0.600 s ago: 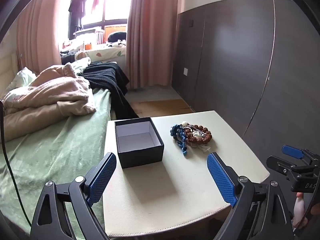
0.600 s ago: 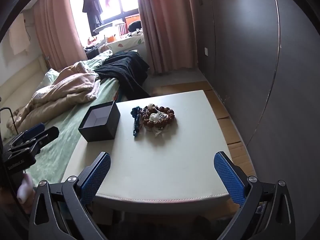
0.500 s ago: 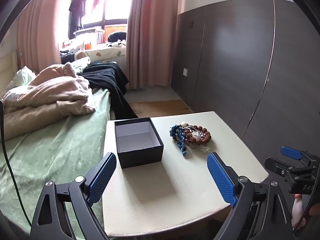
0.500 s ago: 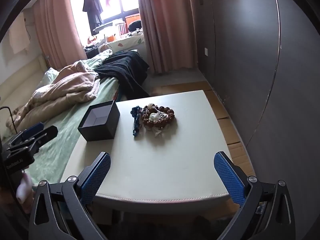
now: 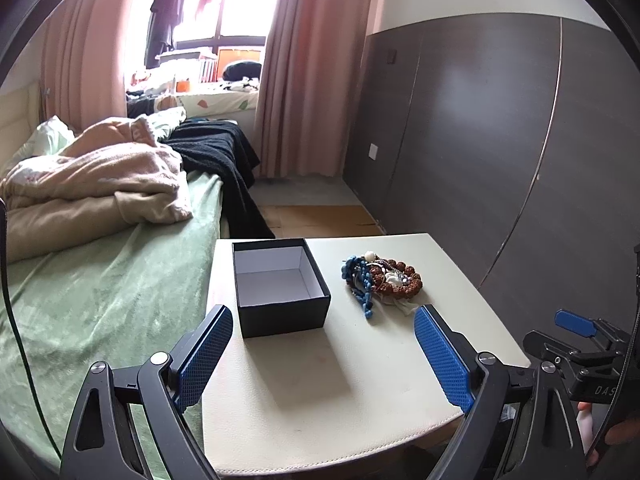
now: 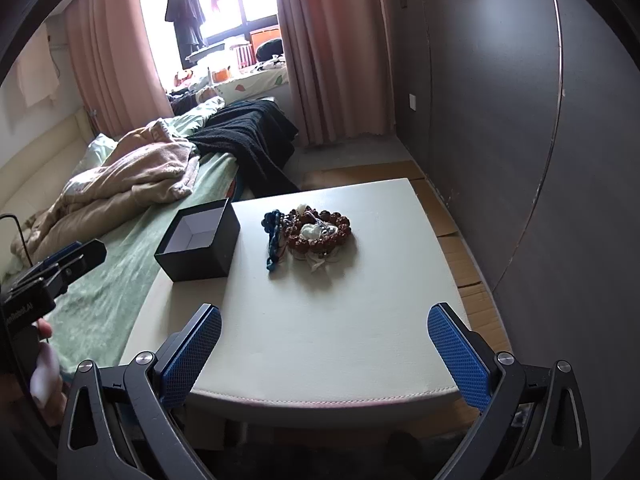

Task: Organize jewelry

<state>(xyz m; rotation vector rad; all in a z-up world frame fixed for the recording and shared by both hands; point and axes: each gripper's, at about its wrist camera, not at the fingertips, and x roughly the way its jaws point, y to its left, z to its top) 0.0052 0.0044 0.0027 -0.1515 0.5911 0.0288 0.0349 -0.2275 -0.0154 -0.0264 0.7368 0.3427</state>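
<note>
An open black box (image 5: 280, 288) with a white empty inside sits at the left of a cream table (image 5: 320, 392). It also shows in the right wrist view (image 6: 198, 240). To its right lies a pile of jewelry (image 5: 380, 280): brown bead bracelets, blue beads and white pieces, also in the right wrist view (image 6: 310, 234). My left gripper (image 5: 322, 356) is open and empty over the table's near part, short of the box. My right gripper (image 6: 324, 356) is open and empty at the table's near edge, well short of the pile.
A bed (image 5: 100, 280) with a green sheet, a beige blanket and a black cloth lies left of the table. A dark panelled wall (image 5: 500, 140) stands close on the right. Cardboard lies on the floor beyond the table (image 6: 460, 240).
Both grippers have shifted only slightly; the table scene looks a little nearer in the right wrist view. Box and jewelry have not moved.
</note>
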